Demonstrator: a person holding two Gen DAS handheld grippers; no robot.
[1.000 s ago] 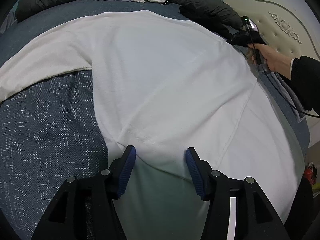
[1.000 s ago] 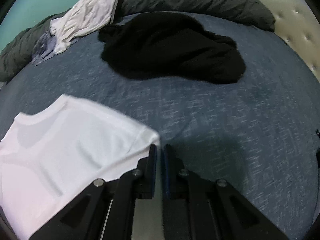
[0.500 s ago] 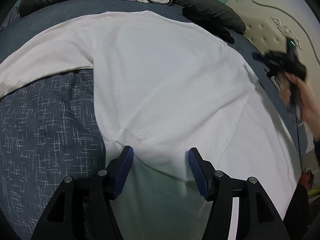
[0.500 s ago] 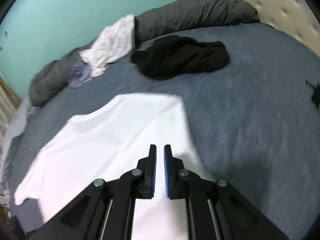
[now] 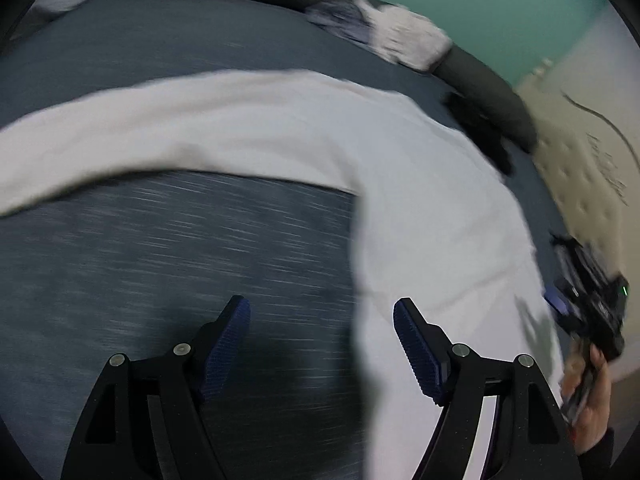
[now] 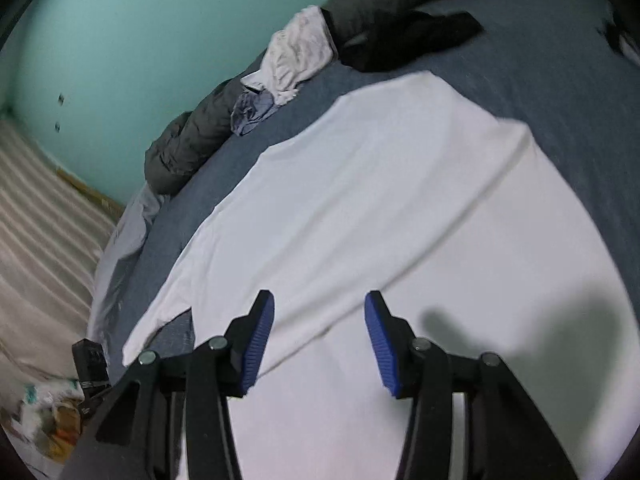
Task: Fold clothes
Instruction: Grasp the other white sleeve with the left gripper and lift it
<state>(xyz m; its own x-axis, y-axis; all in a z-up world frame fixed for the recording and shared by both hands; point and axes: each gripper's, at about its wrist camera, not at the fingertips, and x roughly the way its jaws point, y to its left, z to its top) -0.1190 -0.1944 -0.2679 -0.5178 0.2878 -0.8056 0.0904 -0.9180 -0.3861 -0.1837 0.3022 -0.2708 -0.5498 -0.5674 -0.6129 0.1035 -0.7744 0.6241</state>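
Over the blue bedspread (image 5: 168, 248), our left gripper (image 5: 322, 316) now hangs to the left of the white shirt (image 5: 420, 200), no longer above its hem; jaws widening, nothing between. Our right gripper (image 6: 319, 320), pressed together a second ago at the shirt's corner, now spreads over its body, pinching nothing.

The left gripper (image 5: 322, 312) and right gripper (image 6: 319, 312) are showing matte black angular frames with triangular cut-outs, silver screw heads at the pivots and ribbed blue pads (image 6: 380, 344). Beside the hand (image 5: 596, 396), blurred in the left view, what is probably a dark sleeve is showing.
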